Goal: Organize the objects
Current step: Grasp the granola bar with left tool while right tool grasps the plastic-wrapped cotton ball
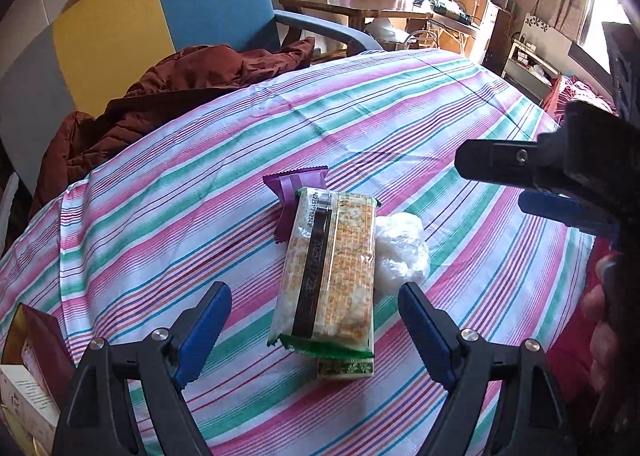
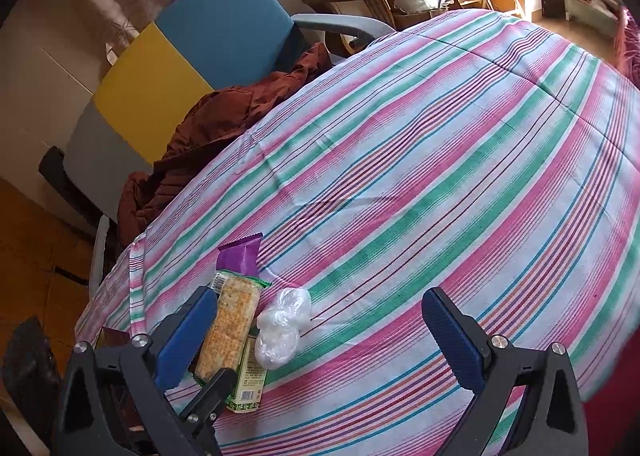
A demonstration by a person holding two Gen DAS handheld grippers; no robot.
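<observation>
Your left gripper (image 1: pixel 308 332) hangs with jaws apart over the cracker packet (image 1: pixel 330 272) at lower centre of the striped cloth (image 1: pixel 420 104). The packet lies on a green box (image 1: pixel 346 368), touching a purple wrapper (image 1: pixel 296 186) and a crumpled plastic bag (image 1: pixel 400 250). Your right gripper (image 2: pixel 320 340) is spread wide, holding nothing.

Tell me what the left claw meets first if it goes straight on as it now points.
Probably the cracker packet: it lies straight ahead between the open fingers of the left claw, on the striped cloth. Depth is unclear.
</observation>
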